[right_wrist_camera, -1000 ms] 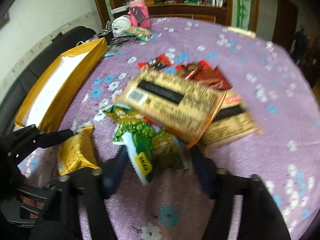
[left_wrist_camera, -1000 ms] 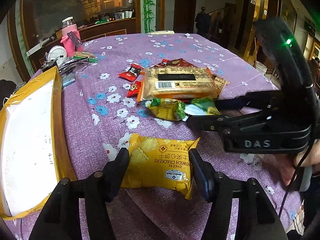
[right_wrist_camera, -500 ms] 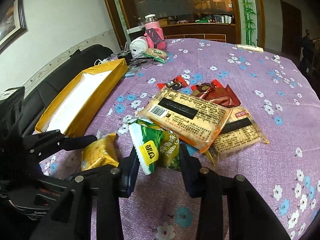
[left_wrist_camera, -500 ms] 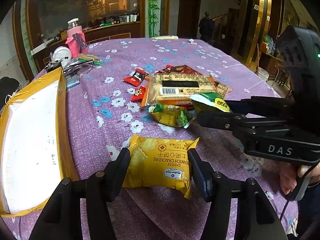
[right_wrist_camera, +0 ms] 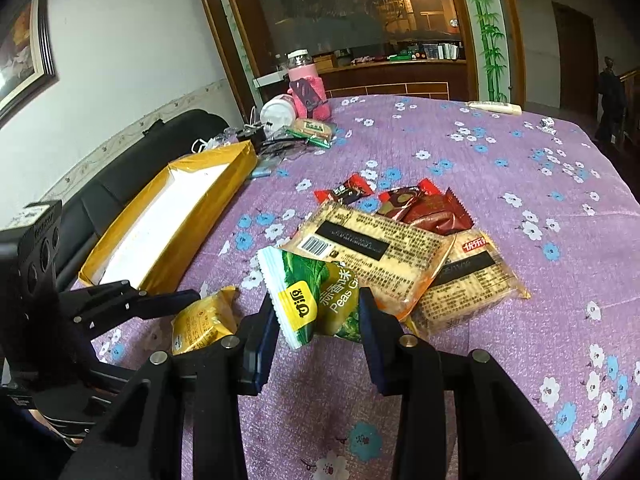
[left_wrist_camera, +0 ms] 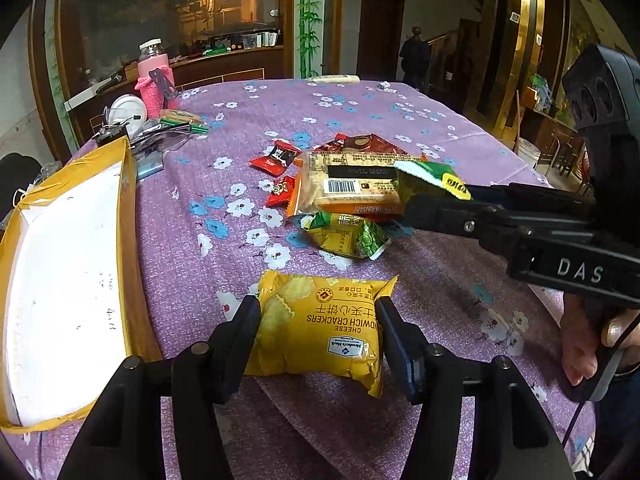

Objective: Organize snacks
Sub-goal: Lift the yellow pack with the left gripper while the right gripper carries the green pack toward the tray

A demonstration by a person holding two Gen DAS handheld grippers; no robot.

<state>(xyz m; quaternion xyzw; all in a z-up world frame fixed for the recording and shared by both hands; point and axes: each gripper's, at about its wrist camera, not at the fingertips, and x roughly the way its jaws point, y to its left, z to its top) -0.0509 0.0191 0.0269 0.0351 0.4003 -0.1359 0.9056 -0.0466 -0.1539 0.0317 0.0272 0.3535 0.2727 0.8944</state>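
Right gripper [right_wrist_camera: 318,320] is pinching the green pea packet [right_wrist_camera: 316,300] just above the table's [right_wrist_camera: 540,152] middle while left gripper [left_wrist_camera: 318,330] is clamping the yellow cracker pack [left_wrist_camera: 320,322] near the box [left_wrist_camera: 128,240] edge; the slick pea packet is risking slipping out mid-carry.

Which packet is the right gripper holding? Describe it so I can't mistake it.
On the purple floral tablecloth, look just in front of the heap of tan biscuit packs. The right gripper is shut on a green pea snack packet, the only one with a yellow logo patch and a white crimped edge.
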